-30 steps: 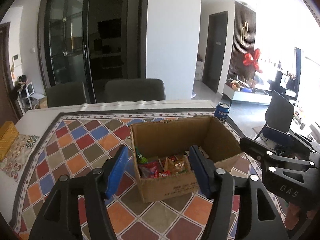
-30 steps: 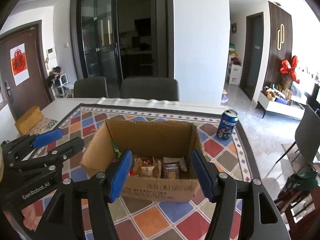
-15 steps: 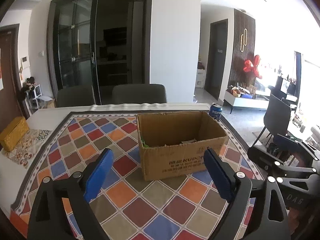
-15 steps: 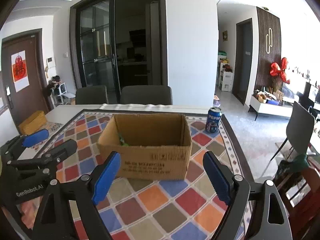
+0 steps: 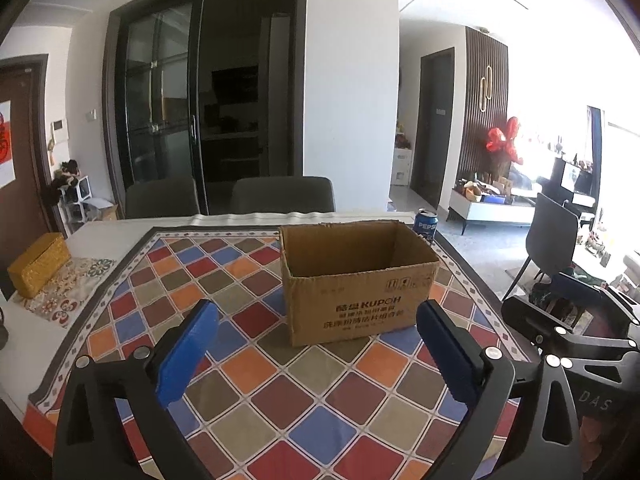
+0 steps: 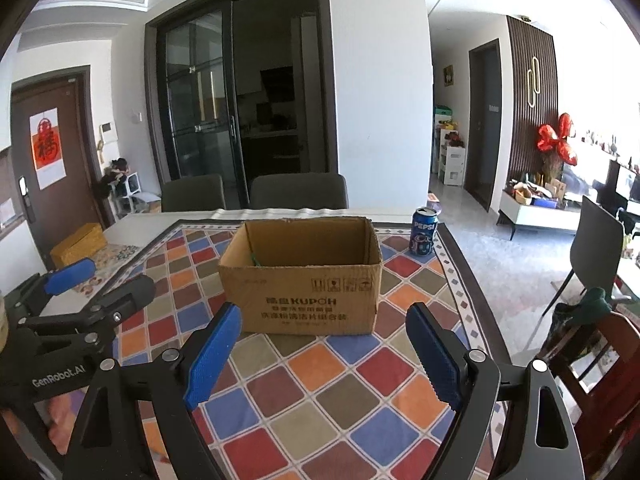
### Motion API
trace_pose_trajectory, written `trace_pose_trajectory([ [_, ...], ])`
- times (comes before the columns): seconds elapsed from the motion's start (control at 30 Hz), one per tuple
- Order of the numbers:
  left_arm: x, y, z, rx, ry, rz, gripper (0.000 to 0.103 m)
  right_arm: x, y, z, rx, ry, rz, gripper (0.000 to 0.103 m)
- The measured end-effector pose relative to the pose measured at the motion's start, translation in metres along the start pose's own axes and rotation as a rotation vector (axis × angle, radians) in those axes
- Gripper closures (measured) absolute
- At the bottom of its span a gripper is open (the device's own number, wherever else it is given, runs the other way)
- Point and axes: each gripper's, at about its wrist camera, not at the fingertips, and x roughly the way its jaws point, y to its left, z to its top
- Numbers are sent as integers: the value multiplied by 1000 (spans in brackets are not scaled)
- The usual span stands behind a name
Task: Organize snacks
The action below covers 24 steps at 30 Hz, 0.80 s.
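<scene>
- Left wrist view: our left gripper [image 5: 318,334] has just been opening; its fingers [image 5: 188,354] stand spread, nothing between them.
- Cardboard box [image 5: 356,296] sits mid-table [image 5: 48,344], beyond both grippers.
- Right gripper [image 6: 322,338]: fingers spread, empty.

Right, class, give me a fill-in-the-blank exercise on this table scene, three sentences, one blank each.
1. The open brown cardboard box stands on a tablecloth patterned with coloured ____.
2. The blue drink can beside the box reads ____.
3. Both the left tongs and the right tongs have blue pads and hold ____.

Missing words: diamonds; Pepsi; nothing
</scene>
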Motion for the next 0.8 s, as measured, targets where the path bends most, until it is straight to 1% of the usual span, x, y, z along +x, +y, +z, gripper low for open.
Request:
trace_pose_trajectory([
  [0.23, -13, -1, -1, 25, -37, 19, 0, -8, -2, -8, 7, -1, 2, 18],
  [0.5, -15, -1, -4, 28, -40, 21, 0, -15, -2, -11, 8, -11, -8, 18],
  [0.8, -20, -3, -3, 31, -56, 28, 0, -19, -1, -9, 3, -20, 0, 18],
])
